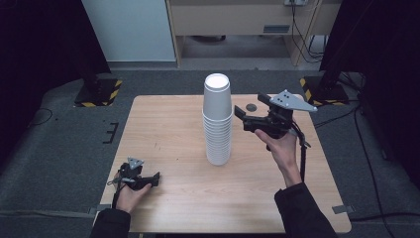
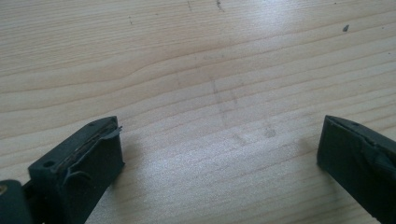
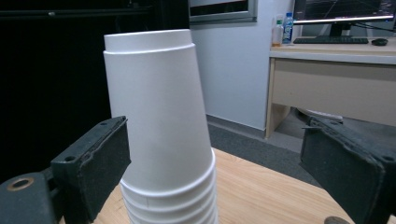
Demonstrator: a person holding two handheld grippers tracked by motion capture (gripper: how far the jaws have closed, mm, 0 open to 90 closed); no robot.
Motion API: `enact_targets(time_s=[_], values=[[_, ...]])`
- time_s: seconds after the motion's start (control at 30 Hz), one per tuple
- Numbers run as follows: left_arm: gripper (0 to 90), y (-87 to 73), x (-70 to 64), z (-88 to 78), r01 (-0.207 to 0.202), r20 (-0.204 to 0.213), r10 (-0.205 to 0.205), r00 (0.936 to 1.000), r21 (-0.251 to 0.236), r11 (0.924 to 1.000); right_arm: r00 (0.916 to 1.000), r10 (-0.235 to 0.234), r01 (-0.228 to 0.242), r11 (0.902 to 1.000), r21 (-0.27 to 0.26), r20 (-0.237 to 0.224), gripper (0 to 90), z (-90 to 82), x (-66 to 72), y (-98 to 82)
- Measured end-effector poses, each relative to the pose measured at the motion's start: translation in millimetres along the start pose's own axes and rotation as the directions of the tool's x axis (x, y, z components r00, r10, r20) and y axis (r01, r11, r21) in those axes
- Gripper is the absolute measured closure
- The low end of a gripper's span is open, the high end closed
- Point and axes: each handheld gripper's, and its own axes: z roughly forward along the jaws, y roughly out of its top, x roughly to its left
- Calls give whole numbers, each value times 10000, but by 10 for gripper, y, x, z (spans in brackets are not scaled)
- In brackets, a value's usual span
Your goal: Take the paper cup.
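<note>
Upside-down white cup stack [image 1: 218, 119] on table [image 1: 168, 148], right tongs [image 1: 239, 112] spread beside it

Dim around the edges, bright on the table [image 1: 168, 144]. Soft glare across the wood up close, faint shadows under the jaws. Sharp on the cups [image 3: 161, 140], softer on the desk [image 3: 336, 70] behind. Slightly grainy overall.

cup stack [image 3: 163, 140]: base cut off at bottom edge, right gripper view | bottles [image 3: 284, 28], upper right: labels too small to read | table [image 1: 163, 129]: near edge cropped, high view
</note>
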Motion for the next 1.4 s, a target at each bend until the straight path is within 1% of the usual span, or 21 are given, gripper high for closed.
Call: enact_targets(time_s=[0.03, 0.1, 0.17, 0.23, 0.4, 0.43, 0.47, 0.5, 0.53, 0.8, 1.0, 1.2, 1.4], values=[[0, 0, 0, 0, 1, -1, -1, 10000, -1, 10000, 9999, -53, 53, 10000, 20, -94, 85, 43, 29, 21], [0, 0, 0, 0, 1, 0, -1, 10000, 1, 10000, 9999, -72, 72, 10000, 35, -143, 85, 64, 45, 31], [0, 0, 0, 0, -1, 0, 1, 10000, 2, 10000, 9995, -45, 46, 10000, 19, -311, 84, 130, 93, 48], [0, 0, 0, 0, 0, -1, 0, 10000, 2, 10000, 9993, -77, 80, 10000, 57, -367, 84, 170, 122, 52], [0, 0, 0, 0, 1, 0, -1, 10000, 3, 10000, 9978, -122, 134, 9997, 180, -650, 75, 292, 205, 46], [0, 0, 0, 0, 1, 0, -1, 10000, 3, 10000, 9978, -122, 134, 9997, 180, -650, 75, 292, 205, 46], [0, 0, 0, 0, 2, 0, -2, 10000, 2, 10000, 9974, -158, 177, 9995, 268, -708, 72, 349, 233, 34], [0, 0, 0, 0, 2, 0, -2, 10000, 2, 10000, 9974, -158, 177, 9995, 268, -708, 72, 349, 233, 34], [0, 0, 0, 0, 1, 0, -1, 10000, 2, 10000, 9970, -189, 214, 9992, 333, -748, 69, 398, 254, 19], [0, 0, 0, 0, 1, 1, -1, 10000, 1, 10000, 9962, -79, 124, 9986, 508, -871, 68, 556, 288, -33], [0, 0, 0, 0, 0, 1, 0, 10000, 2, 10000, 9966, -27, 86, 9974, 719, -819, 72, 656, 288, -81], [0, 0, 0, 0, 1, 2, -1, 10000, 0, 10000, 9971, -27, 90, 9966, 820, -767, 84, 725, 302, -115], [0, 0, 1, 0, -6, 1, 6, 10000, 6, 10000, 9975, -53, 116, 9960, 888, -706, 97, 769, 286, -140]])
